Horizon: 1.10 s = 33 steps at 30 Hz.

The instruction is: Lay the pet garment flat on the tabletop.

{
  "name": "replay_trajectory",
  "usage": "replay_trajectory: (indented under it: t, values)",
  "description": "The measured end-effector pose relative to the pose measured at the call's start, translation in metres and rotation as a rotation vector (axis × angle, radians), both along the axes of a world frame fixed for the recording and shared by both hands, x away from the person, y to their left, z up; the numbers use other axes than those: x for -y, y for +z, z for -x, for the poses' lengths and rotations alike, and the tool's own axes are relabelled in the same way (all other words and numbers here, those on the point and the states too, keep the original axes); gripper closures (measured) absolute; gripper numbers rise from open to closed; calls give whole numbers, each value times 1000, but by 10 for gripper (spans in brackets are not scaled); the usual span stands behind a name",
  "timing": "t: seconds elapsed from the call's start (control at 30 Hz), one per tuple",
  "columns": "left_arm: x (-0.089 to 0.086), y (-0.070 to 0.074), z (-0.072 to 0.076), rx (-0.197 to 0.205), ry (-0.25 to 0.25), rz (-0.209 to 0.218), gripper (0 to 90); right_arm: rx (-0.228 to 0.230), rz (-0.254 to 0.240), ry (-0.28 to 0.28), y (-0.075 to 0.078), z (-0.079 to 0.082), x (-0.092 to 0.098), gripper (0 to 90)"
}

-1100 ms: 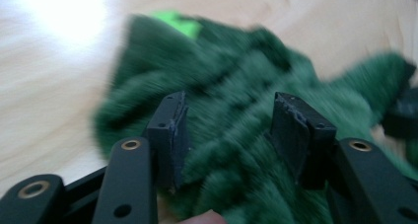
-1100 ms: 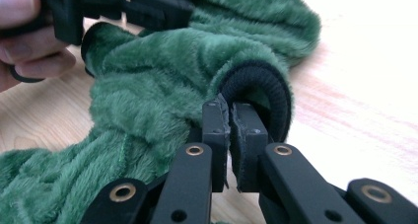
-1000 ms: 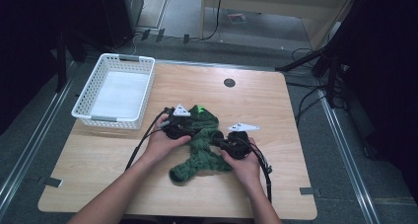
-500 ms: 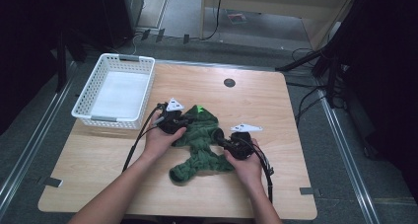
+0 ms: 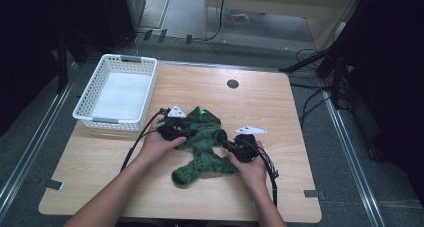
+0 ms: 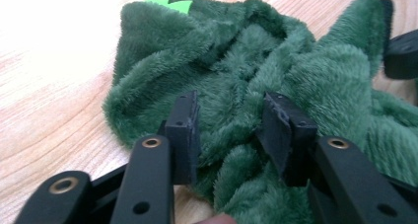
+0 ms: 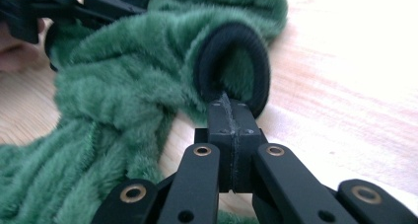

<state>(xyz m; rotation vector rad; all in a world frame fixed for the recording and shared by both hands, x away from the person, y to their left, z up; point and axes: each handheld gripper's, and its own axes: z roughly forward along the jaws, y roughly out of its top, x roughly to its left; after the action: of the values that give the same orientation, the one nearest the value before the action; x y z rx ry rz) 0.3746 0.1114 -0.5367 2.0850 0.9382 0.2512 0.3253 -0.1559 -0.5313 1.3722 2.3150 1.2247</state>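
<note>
My right gripper point(image 7: 230, 116) stays pinched tight on the black cuff point(image 7: 231, 61) of the green fleece garment point(image 5: 204, 146), which lies crumpled mid-table, near my edge. My left gripper point(image 6: 231, 130) now stands apart, jaws spread with fleece bunched between them; half a second ago it sat slightly farther back. The white basket point(image 5: 116, 92) sits unmoved at the far left of the wooden table point(image 5: 280, 107).

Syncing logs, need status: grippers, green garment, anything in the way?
Left gripper open over fuzzy green garment. Right gripper shut on its black cuff. White basket apart, nothing blocking.
</note>
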Motion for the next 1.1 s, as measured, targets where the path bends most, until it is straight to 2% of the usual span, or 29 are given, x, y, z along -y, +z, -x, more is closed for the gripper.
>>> replay_trajectory:
  t: [0.1, 0.17, 0.23, 0.3, 0.37, 0.47, 0.5, 0.6, 0.7, 0.73, 0.8, 0.83, 0.87, 0.9, 1.0, 1.07, 1.1]
  values:
    - [2, 0, 1, 4, -22, -18, 676, 39, -52, 0, 7, 1, 1, 820]
    - [3, -1, 2, 4, -43, -17, 720, 60, -87, 17, 10, 1, -2, 692]
    - [2, 0, 3, 7, -56, -11, 775, 49, -93, 35, 10, -2, -7, 576]
    - [2, 1, 3, 8, -60, 9, 823, 21, -75, 58, 4, -5, -15, 555]
    - [0, 3, 2, 12, -55, 34, 856, 13, -54, 67, -1, -6, -20, 613]
    - [-6, 5, -2, 13, 1, 66, 884, 12, -35, 84, -2, -4, -22, 829]
    - [-8, 6, -3, 15, 22, 73, 888, 10, -35, 95, -1, -3, -20, 870]
    - [-14, 7, -7, -4, 79, 111, 890, -10, -40, 104, 1, -2, -17, 892]
    - [-14, 7, -7, -22, 62, 129, 881, -16, -32, 96, 0, -2, -14, 892]
    - [-12, 7, -6, -26, 53, 120, 862, -18, -37, 88, 0, -2, -12, 889]
    - [-5, 5, -5, -27, 25, 46, 781, -12, -41, 74, 1, -2, -10, 886]
    - [-2, 5, -4, -14, 17, 22, 751, -10, -48, 65, 2, -3, -9, 887]
    - [-1, 5, -4, -9, 28, 15, 715, -12, -36, 58, 3, -3, -9, 888]
    - [-1, 7, -5, -8, 33, 27, 673, -8, -23, 51, 2, -3, -8, 889]
    - [-2, 12, -8, -5, 89, 85, 643, -31, -1, 28, 1, -4, -6, 888]
    - [0, 15, -10, -5, 104, 102, 644, -35, -4, 19, 0, -4, -3, 886]
    - [3, 15, -10, -3, 104, 98, 643, -40, -20, 20, 1, -4, -1, 882]
